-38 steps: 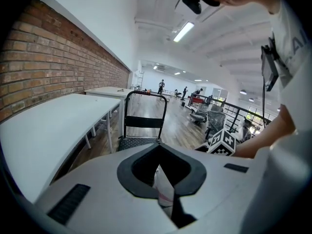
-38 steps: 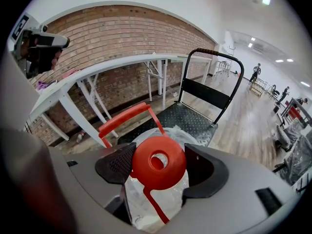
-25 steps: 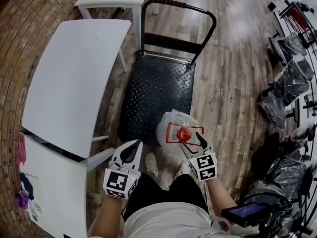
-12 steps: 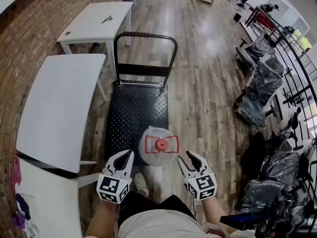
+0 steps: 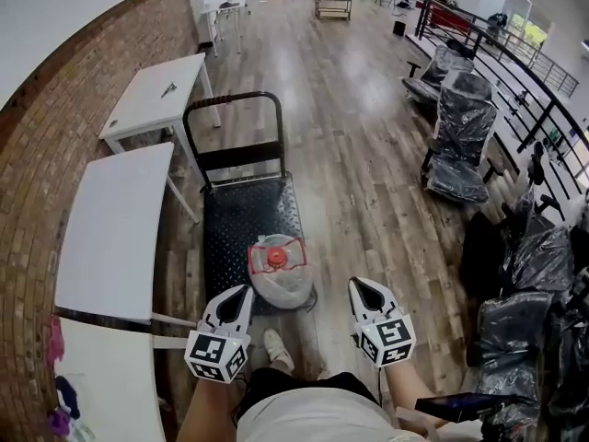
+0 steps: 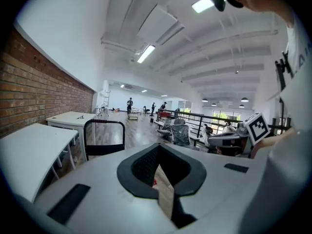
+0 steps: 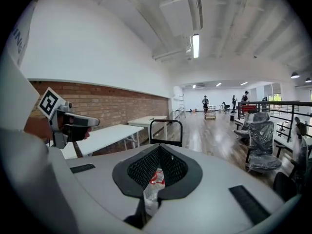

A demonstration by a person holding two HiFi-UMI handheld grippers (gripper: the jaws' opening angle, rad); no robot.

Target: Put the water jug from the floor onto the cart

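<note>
The water jug [image 5: 276, 282] stands on the cart [image 5: 230, 230], at the near end of its deck. It is a rounded, clear plastic bottle with a red cap and a red carry frame [image 5: 276, 255] round the neck. By the look of it the lift is done, and what remains is letting go cleanly.

The jug's base looks close to the deck's near edge (whether it overhangs I cannot tell). Doing this well means checking that it sits wholly on the black, stud-patterned steel before backing off, and keeping both tongs clear of the red frame so nothing snags and tips it.

The left gripper [image 5: 241, 291] is at seven o'clock of the jug, pinched together and empty. The right gripper [image 5: 362, 287], at four o'clock, has just been closing and is also together on nothing. Neither touches the jug.

The cart's tubular push handle [image 5: 232, 98] is at twelve o'clock. A smooth white table [image 5: 115, 228] lies at nine, over plank flooring.
</note>
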